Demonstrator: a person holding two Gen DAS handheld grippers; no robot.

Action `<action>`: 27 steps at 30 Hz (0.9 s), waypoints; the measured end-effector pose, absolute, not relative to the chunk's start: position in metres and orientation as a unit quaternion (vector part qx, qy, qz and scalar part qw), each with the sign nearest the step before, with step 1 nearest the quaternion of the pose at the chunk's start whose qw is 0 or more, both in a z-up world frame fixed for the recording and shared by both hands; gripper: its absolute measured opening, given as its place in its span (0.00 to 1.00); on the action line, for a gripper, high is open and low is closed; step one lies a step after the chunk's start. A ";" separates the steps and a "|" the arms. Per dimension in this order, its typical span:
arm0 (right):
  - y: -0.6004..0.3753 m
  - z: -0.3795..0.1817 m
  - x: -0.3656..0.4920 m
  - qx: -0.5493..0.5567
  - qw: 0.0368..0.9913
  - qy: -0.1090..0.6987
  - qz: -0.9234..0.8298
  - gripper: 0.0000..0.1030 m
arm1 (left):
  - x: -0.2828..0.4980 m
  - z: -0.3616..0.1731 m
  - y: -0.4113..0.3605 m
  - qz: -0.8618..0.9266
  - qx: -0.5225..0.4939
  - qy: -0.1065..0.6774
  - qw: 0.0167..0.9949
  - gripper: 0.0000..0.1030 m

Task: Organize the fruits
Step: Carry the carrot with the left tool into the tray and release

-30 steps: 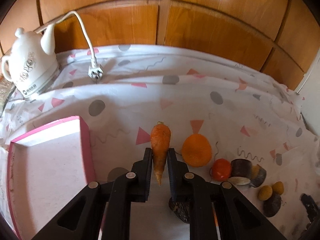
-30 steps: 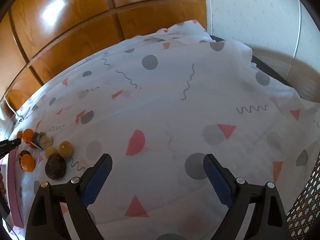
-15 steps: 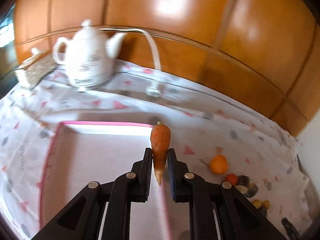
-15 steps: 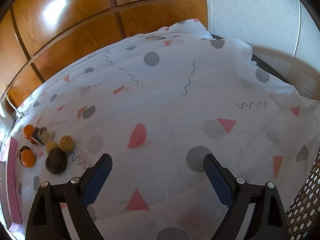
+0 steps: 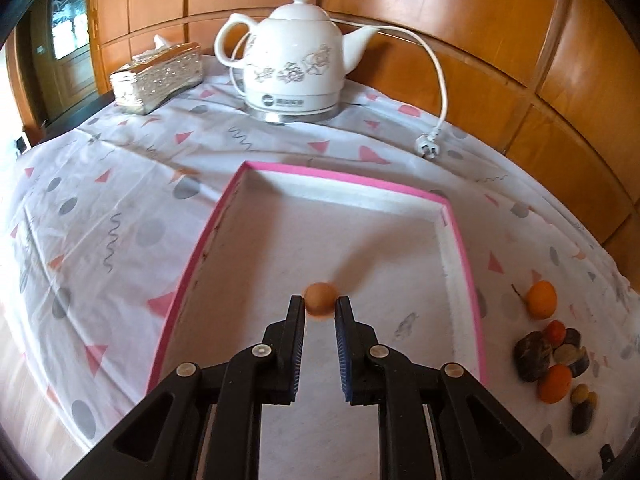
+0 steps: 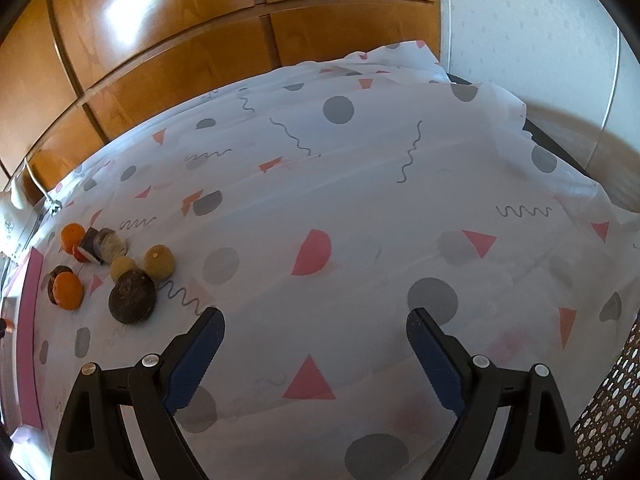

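Left tool [image 5: 320, 307]: pressed on a carrot [image 5: 320, 298], seen end-on between the two tips; held over the pink-rimmed tray [image 5: 460, 236].
Carrot: pinched at the tool tips, above the tray's white floor, toward the near half; contact with the floor cannot be told.
Right tool [image 6: 316, 330]: spread wide, nothing between the jaws; held over the patterned cloth [image 6: 360, 208].
Loose fruit: clustered on the cloth just right of the tray; an orange [image 5: 541, 299] lies farthest back, a second orange [image 6: 68, 290] nearer, a dark round fruit [image 6: 132, 296] and two small yellow ones [image 6: 160, 260] beside them.
Background: a white kettle [image 5: 296, 64] with its plug [image 5: 427, 145] lying unplugged on the table; a tissue box [image 5: 156, 76] to its left.
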State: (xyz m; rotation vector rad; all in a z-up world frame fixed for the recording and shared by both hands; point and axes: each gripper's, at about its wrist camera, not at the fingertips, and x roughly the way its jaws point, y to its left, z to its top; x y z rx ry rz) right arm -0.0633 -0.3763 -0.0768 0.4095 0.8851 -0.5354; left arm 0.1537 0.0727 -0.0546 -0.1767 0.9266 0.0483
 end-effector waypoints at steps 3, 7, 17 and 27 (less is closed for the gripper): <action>-0.374 -0.078 -0.063 0.192 0.849 0.423 -0.250 0.91 | 0.147 -0.057 0.076 0.029 -0.086 0.446 0.890 0.17; -0.369 -0.078 -0.062 0.186 0.850 0.427 -0.245 0.91 | 0.141 -0.058 0.079 0.034 -0.086 0.445 0.890 0.18; -0.359 -0.078 -0.058 0.173 0.855 0.433 -0.224 0.85 | 0.107 -0.046 0.087 0.031 -0.088 0.426 0.900 0.50; -0.342 -0.077 -0.048 0.161 0.865 0.438 -0.186 0.76 | 0.069 -0.036 0.090 0.024 -0.095 0.416 0.904 0.57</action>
